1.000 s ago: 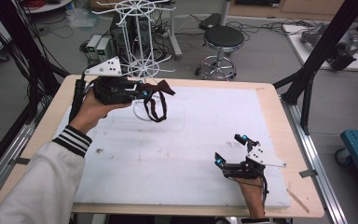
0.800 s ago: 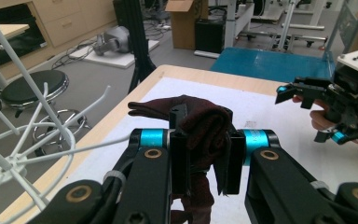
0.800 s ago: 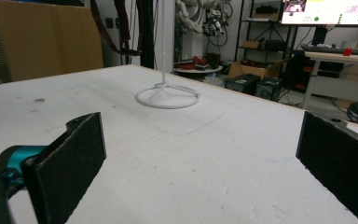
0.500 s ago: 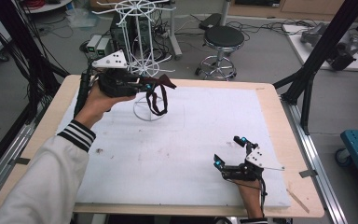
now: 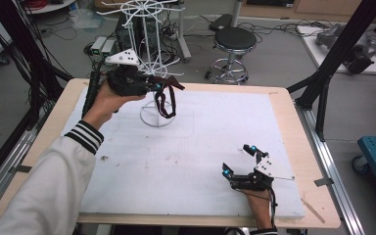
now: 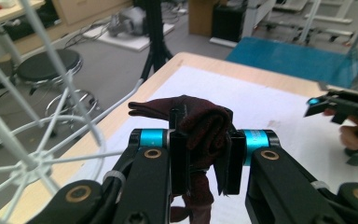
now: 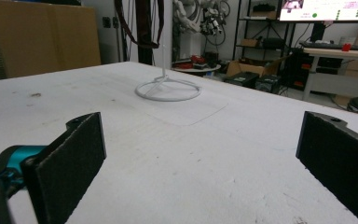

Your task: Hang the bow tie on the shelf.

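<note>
- Your left gripper [image 6: 200,140] has its two black jaws clamped on a dark maroon fabric strap [image 6: 204,128], the cloth bunched thick between the pads and a short end poking forward past them.
- Your right gripper [image 5: 240,164] rests low on the near right of the white foam board [image 5: 215,147] with its jaws spread wide and nothing between them; it plays no part here.
- Against the pictures from a second ago, your left hand [image 5: 108,98] has lifted and carried the strap toward the far left edge of the board, so it now hangs beside the white wire display rack [image 5: 149,49] rather than over open board.
- That reads to me as the approach to hanging it: the strap is at about the height of the rack's lower arms, but not yet on one.
- In the high view the strap [image 5: 166,100] droops as a loop from the jaws, its long axis running almost straight down toward the rack's round wire base [image 5: 157,113], the bottom of the loop clear of the board.
- In the left gripper view the white wire spokes [image 6: 42,149] lie just to the left of the jaws, apart from the cloth.
- You would need the loop hanging open to slip it over an arm tip.
</note>
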`<state>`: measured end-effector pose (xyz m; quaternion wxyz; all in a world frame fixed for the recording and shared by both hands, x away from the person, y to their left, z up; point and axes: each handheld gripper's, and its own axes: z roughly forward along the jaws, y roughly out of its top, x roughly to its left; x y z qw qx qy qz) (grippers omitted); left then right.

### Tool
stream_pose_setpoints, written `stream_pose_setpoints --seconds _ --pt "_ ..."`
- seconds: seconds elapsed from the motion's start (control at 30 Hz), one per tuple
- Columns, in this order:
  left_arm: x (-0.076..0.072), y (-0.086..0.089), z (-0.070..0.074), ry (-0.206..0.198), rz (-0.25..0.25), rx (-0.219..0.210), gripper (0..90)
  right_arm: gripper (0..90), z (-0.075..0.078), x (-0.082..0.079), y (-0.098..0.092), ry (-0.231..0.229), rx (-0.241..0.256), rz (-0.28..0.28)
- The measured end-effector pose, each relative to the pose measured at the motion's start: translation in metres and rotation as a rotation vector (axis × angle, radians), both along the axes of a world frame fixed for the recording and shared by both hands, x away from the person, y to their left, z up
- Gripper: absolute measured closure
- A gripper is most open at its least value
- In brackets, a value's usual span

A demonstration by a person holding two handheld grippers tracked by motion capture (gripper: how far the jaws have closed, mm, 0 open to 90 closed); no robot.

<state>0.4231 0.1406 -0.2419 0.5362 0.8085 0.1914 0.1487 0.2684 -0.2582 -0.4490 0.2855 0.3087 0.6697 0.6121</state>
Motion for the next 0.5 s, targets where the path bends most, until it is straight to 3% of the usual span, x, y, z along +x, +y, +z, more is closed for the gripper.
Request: stream_pose_setpoints --seconds 0.17,0.37,0.5 --pt "0.007 0.0 0.001 0.016 0.012 0.011 77.9 0.6 -0.001 0.0 0.0 -0.017 0.007 -0.008" --pt "0.014 0.001 0.0 0.027 0.024 0.025 77.8 0.6 -0.003 -0.003 -0.004 -0.023 0.054 -0.023" --pt "0.017 0.001 -0.003 0.032 0.03 0.029 77.7 0.6 -0.003 -0.003 -0.004 -0.037 0.046 -0.023"
